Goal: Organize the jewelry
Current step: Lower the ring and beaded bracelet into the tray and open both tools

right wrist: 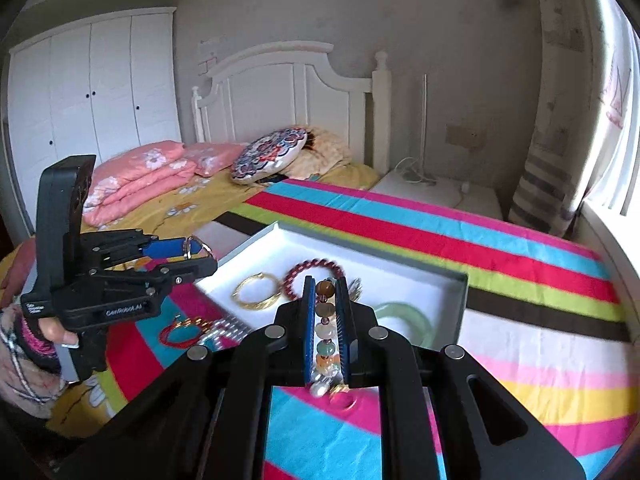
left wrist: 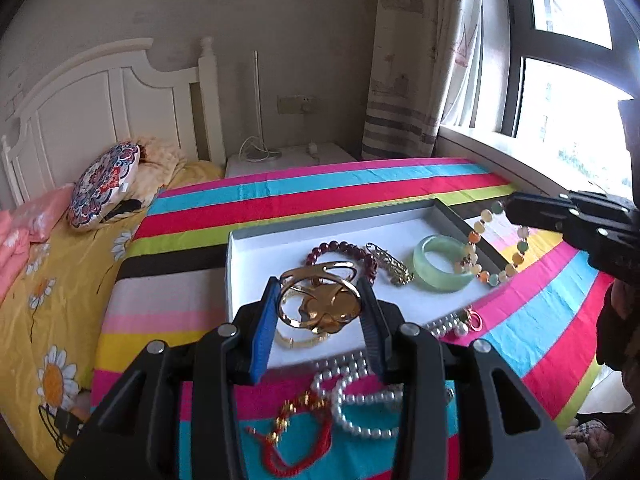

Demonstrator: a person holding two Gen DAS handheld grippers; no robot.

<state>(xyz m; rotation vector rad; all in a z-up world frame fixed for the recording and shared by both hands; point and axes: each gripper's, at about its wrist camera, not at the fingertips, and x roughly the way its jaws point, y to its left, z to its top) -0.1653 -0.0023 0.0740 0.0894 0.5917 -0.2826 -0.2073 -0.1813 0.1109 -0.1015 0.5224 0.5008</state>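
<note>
Left gripper [left wrist: 320, 304] jaws part-open, clamping the rigid, slick gold openwork bangle [left wrist: 318, 300] by its rim over the tray's [left wrist: 240, 248] near edge (light, may twist); right gripper [right wrist: 326, 320] pinches the limp multicoloured bead bracelet [right wrist: 326, 328].

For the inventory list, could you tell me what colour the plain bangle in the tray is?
The bangle is pale translucent green, clearest in the left wrist view.

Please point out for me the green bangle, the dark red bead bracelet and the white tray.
green bangle [left wrist: 442, 263]: left wrist view, on its near rim.
dark red bead bracelet [left wrist: 347, 246]: left wrist view, on its far beads.
white tray [left wrist: 256, 264]: left wrist view, on its bare floor.
</note>
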